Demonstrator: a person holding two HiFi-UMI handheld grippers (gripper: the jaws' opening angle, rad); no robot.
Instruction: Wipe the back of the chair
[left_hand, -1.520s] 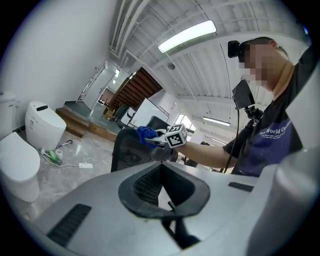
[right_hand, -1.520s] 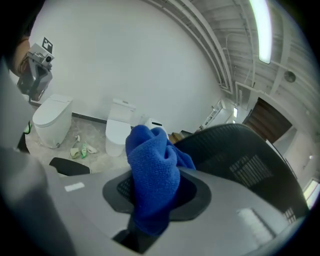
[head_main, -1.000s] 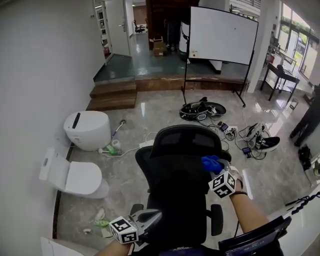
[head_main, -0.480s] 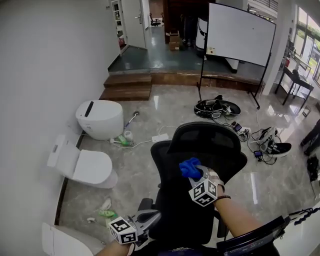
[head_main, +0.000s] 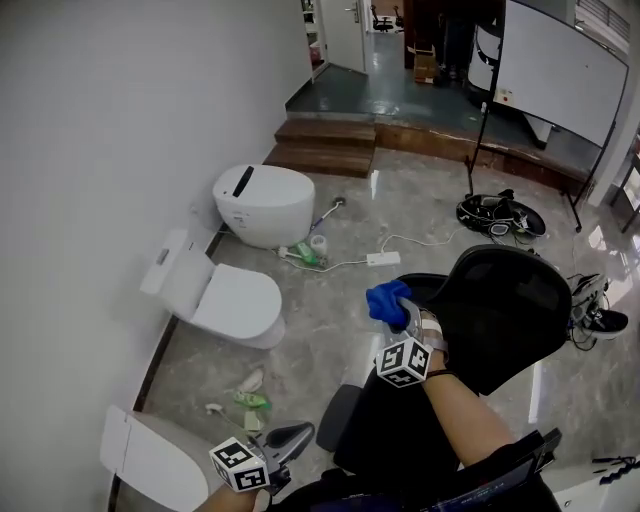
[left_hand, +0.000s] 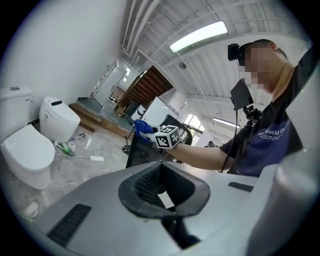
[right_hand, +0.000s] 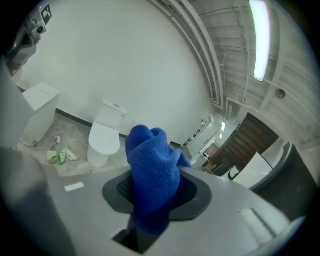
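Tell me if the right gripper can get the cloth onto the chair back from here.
Probably yes. The right gripper, shut on the cloth, sits beside the chair back, at its left edge in the head view, and nothing stands between them.

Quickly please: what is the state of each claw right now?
Left claw: closed, holding nothing.
Right claw: closed on the bunched blue microfibre cloth.

There are three toilets (head_main: 264, 205) (head_main: 235, 303) (head_main: 150, 462), one chair (head_main: 508, 312), one blue cloth (head_main: 383, 298), one whiteboard (head_main: 560, 55) and one power strip (head_main: 383, 259).
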